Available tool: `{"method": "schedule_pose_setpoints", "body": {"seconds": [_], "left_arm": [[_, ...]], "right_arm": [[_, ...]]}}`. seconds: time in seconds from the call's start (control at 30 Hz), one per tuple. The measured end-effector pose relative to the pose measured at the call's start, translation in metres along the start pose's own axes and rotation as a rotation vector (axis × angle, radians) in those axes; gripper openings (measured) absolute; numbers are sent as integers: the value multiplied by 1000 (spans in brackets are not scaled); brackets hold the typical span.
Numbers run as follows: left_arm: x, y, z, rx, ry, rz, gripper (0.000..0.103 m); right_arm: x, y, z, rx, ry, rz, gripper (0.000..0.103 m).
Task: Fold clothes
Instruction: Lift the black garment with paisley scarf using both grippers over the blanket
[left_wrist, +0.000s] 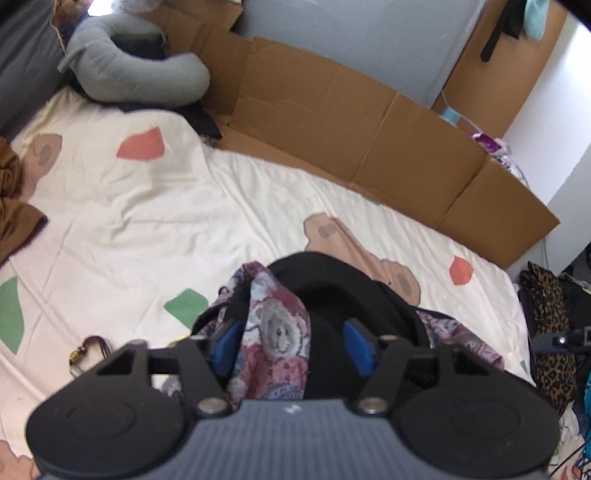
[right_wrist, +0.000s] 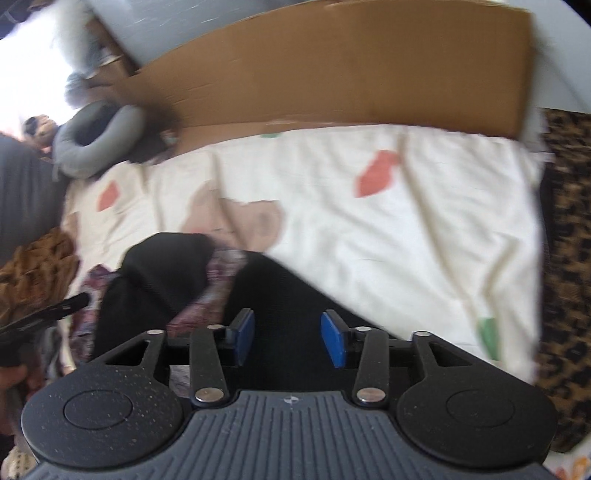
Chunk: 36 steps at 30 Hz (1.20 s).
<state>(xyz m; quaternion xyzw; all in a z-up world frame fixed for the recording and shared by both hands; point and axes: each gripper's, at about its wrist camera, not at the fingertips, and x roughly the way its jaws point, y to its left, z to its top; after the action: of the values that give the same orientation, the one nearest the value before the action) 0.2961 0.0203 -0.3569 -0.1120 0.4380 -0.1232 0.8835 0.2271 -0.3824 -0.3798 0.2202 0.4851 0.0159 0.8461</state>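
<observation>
A black garment with a floral lining lies bunched on the cream patterned bedsheet. My left gripper sits low over it. A fold of floral and black cloth rises between its blue pads, and I see no clear squeeze on the cloth. In the right wrist view the same garment spreads left and below. My right gripper hovers above its black cloth with the jaws apart and nothing between them. This view is blurred.
Flattened cardboard lines the far side of the bed. A grey curved pillow lies at the far left and a brown garment at the left edge. Leopard-print cloth hangs off the right side. A small trinket rests near the left gripper.
</observation>
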Motion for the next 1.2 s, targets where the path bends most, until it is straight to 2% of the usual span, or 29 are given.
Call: {"method": "schedule_pose_setpoints", "body": {"seconds": [0.1,0.2,0.27,0.37,0.57,0.87,0.9,0.93,0.97,1.0,1.03,1.2], "left_arm": [[4,1,-1,-10,16,-16,55],[6,3,-1,-15,30,-27,46],[7,3,-2,-20,39,-34,31],[7,4,-5,-24,55,-43,15],[5,3,-14,-27,87,-72,8],[9,0,-21,-30,128,-80,8],[9,0,-22,-29,131,-78,8],[9,0,-23,-28,134,-77,7],[8,0,-24,-26,136,-75,6],[6,0,-25,-21,137,-73,5],[5,1,-25,-17,136,-70,3],[-11,7,-29,-18,121,-55,2]], "right_arm": [[21,14,1,-21,25,49,49],[43,21,-1,-19,70,58,49],[53,24,-2,-7,92,74,50],[62,29,-2,-9,100,86,50],[77,33,6,-7,102,86,52],[110,41,17,-40,126,31,51],[114,41,16,-51,134,28,49],[118,42,15,-64,141,20,35],[121,41,15,-72,150,13,12],[123,40,14,-69,159,13,3],[124,38,14,-61,166,19,0],[102,32,16,-80,124,21,0]]}}
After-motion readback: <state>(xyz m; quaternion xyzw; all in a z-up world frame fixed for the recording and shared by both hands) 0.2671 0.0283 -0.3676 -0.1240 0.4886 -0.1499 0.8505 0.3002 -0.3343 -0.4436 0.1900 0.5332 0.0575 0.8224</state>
